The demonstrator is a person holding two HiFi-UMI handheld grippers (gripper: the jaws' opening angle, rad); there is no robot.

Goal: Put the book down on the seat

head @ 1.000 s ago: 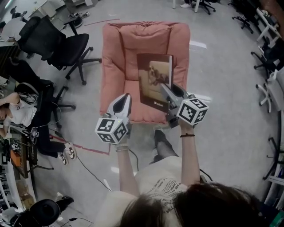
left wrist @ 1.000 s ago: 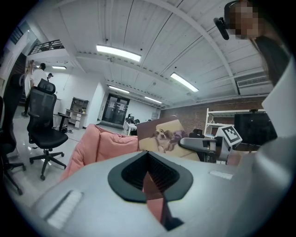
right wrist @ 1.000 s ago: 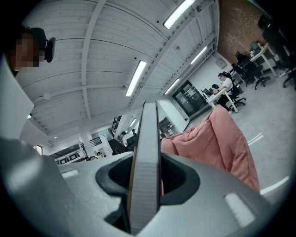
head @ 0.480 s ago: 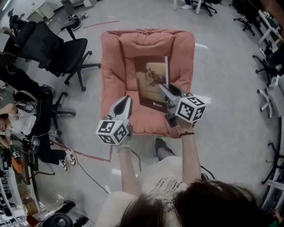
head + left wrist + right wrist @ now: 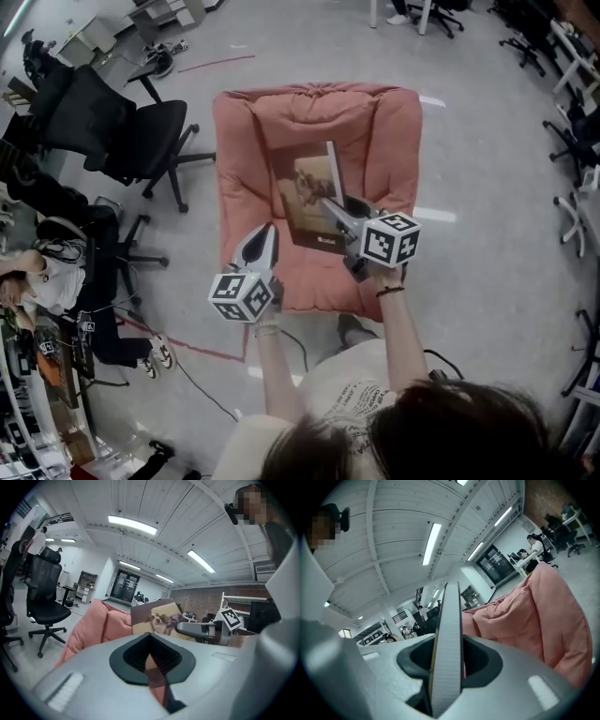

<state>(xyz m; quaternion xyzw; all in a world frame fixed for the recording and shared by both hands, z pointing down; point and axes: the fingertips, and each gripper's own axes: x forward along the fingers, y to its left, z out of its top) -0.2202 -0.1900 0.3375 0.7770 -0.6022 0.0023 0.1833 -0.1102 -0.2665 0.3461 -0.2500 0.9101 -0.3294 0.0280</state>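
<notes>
A book [image 5: 302, 192] with a dog picture on its brown cover hangs tilted over the cushion of a pink padded seat [image 5: 253, 141]. My right gripper [image 5: 328, 207] is shut on the book's lower right edge. In the right gripper view the book's page edge [image 5: 447, 634] runs straight up between the jaws, with the pink seat [image 5: 534, 616] behind. My left gripper [image 5: 262, 232] hovers over the seat's front left, shut and holding nothing. The left gripper view shows the book [image 5: 157, 618], the pink seat [image 5: 91, 627] and the right gripper [image 5: 199, 630] beyond its closed jaws [image 5: 151, 645].
Black office chairs [image 5: 122, 122] stand left of the seat, and a seated person [image 5: 47, 277] is at the far left. More chairs [image 5: 574, 141] line the right edge. A cable [image 5: 192, 375] and a red tape line [image 5: 187, 342] cross the grey floor.
The right gripper has carried the book down and left, closer to the seat cushion. The left gripper has stayed shut near the seat's front.
</notes>
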